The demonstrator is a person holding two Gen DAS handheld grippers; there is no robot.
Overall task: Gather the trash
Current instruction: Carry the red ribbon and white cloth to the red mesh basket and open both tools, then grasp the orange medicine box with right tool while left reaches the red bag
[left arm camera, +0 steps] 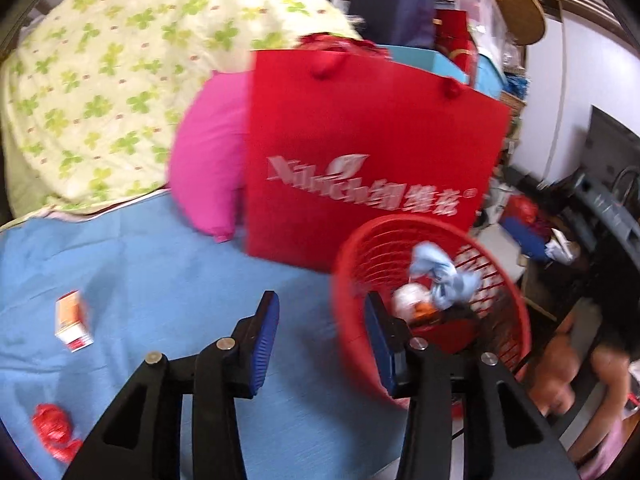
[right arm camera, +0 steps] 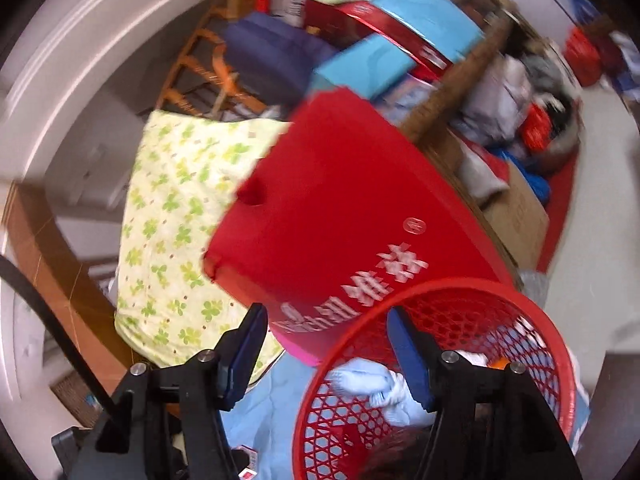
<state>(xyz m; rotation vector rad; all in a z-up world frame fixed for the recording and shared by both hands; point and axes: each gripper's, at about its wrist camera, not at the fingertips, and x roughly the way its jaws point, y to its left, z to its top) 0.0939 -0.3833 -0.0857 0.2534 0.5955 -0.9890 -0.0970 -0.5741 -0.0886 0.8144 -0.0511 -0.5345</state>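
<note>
Nearest in the left wrist view, the left gripper [left arm camera: 320, 340] stands partly open with nothing between its ribbed blue pads [left arm camera: 266, 344]; the rim of the red basket [left arm camera: 348, 320] crosses just by its right finger. The right gripper [right arm camera: 326, 356] is likewise apart and empty, its right finger inside the basket [right arm camera: 532, 320] rim.

The basket is rigid plastic lattice, round, already holding crumpled pale blue cloth [left arm camera: 444, 276] and a whitish ball. Uncollected trash lies on the soft blue sheet [left arm camera: 160, 280]: a small cardboard box [left arm camera: 72, 320] and a crinkled red wrapper [left arm camera: 54, 434], both well left of the basket.

Behind stand a stiff red paper bag [left arm camera: 360, 152], a pink pillow [left arm camera: 208, 160] and a clover-print quilt [left arm camera: 100, 80].

Likely risks: a finger snagging the lattice and tipping the basket, or the slick wrapper slipping from the pads.
</note>
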